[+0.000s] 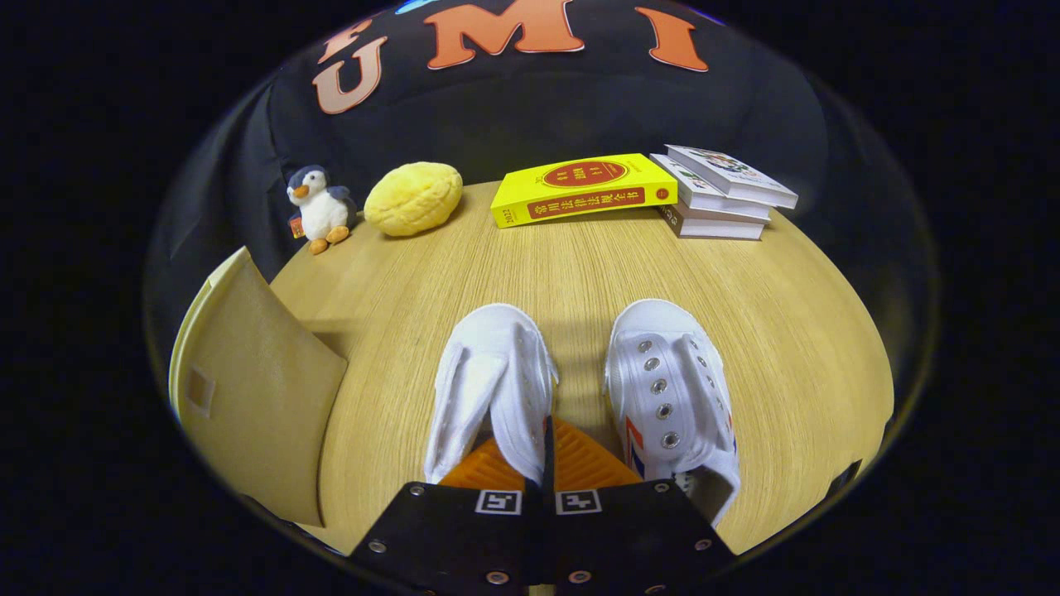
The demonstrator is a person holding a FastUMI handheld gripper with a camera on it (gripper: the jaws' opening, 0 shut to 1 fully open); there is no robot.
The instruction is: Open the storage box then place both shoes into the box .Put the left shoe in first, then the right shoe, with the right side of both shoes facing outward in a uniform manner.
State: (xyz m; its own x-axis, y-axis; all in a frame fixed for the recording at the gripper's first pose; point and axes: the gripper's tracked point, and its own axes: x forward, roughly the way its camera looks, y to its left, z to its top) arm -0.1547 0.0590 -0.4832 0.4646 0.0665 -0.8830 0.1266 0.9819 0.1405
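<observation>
Box lid (257,389) open at left; gripper (546,463) fingers pinched on the left shoe (490,389) wall, next lift it into the box, right shoe (671,397) waiting.

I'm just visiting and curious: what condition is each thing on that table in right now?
Gripper: orange fingers shut on the left-hand shoe's side.
Left-hand shoe: held, toe pointing away.
Right-hand shoe: on the table, unlaced, untouched.
Storage box: beside the shoes, door swung open.
Yellow book: lying flat, closed.
Stacked books: closed.
Penguin toy: upright.
</observation>
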